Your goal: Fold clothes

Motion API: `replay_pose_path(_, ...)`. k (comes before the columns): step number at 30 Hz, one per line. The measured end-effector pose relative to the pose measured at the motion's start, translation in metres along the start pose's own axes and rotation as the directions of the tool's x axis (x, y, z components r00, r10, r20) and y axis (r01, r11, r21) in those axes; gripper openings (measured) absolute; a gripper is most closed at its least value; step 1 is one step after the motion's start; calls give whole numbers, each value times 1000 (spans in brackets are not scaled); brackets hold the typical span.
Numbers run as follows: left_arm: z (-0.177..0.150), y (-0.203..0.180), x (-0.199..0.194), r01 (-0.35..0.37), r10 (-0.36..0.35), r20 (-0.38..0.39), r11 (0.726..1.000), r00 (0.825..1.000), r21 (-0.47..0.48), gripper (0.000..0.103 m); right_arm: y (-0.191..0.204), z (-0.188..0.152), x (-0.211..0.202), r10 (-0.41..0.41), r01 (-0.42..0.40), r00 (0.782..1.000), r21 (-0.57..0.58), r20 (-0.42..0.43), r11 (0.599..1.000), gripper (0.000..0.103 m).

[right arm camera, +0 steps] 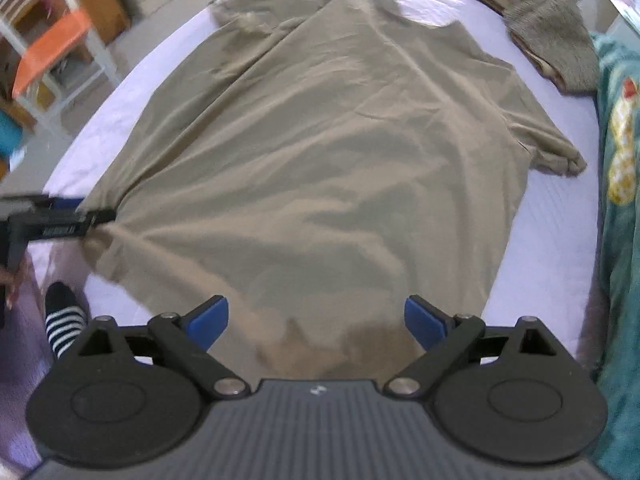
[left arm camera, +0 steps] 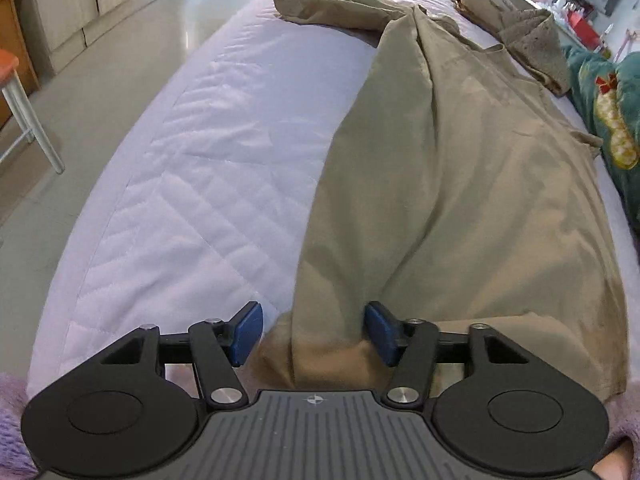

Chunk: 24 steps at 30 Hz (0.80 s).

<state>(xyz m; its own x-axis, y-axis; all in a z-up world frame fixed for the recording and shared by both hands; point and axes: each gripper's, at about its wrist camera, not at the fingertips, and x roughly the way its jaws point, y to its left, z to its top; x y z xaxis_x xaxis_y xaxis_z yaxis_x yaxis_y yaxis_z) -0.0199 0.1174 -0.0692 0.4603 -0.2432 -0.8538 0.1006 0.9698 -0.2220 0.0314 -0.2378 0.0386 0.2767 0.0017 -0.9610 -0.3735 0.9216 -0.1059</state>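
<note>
The left claw (left arm camera: 313, 334) is sitting at the near edge of the bed (left arm camera: 192, 184), pointing down at the cloth. Its blue pads (left arm camera: 249, 332) are standing partly apart. A bunched fold of the tan shirt (left arm camera: 460, 200) is lying between them, but the pads are not squeezing it. From this claw the shirt is stretching away, long and straight, toward the far end of the bed, with its left side doubled over toward the middle.

The right claw (right arm camera: 316, 322) is hanging over the shirt's bottom hem (right arm camera: 332, 344), also at the near edge of the bed. Its pads are standing wide apart and holding nothing. In its view the left claw (right arm camera: 90, 216) is showing at the near left corner of the tan shirt (right arm camera: 340, 152), so each claw is nearest its own bottom corner.

A folded grey pile (right arm camera: 548, 32) is resting near the far right corner of the bed. A green blanket (right arm camera: 620, 160) is lying along the right edge.

I think the next grab needs to be at the hem, then a lift toward the far end.
</note>
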Motion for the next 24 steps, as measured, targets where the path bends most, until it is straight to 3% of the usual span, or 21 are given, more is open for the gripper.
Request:
replay_pose_path(3,0,-1,-6,1,-1,-6,1000,1000,16,33,26,10,4,-30,23,996,-83,-88,996,97)
replay_pose_path(6,2,4,-11,31,-31,-9,999,999,-8,22,63,27,20,-54,6,974,-215,-221,977,97)
replay_pose_path(8,2,4,-12,43,-43,-13,999,999,-6,20,87,38,35,-70,-24,948,-289,-311,957,97)
replay_pose_path(11,2,3,-11,51,-51,-37,999,998,19,20,121,51,61,-144,-18,915,-395,-376,919,98)
replay_pose_path(13,7,1,-10,55,-53,-58,998,997,34,20,138,54,72,-138,-53,902,-420,-410,906,98)
replay_pose_path(15,11,2,-8,64,-61,-72,997,996,38,20,149,55,79,-182,-60,872,-468,-454,882,98)
replay_pose_path(19,15,8,1,91,-89,-87,996,992,14,20,156,51,71,-268,-44,841,-554,-469,832,99)
replay_pose_path(24,21,16,8,148,-144,-98,988,985,35,20,142,50,77,-115,-135,834,-401,-540,906,102)
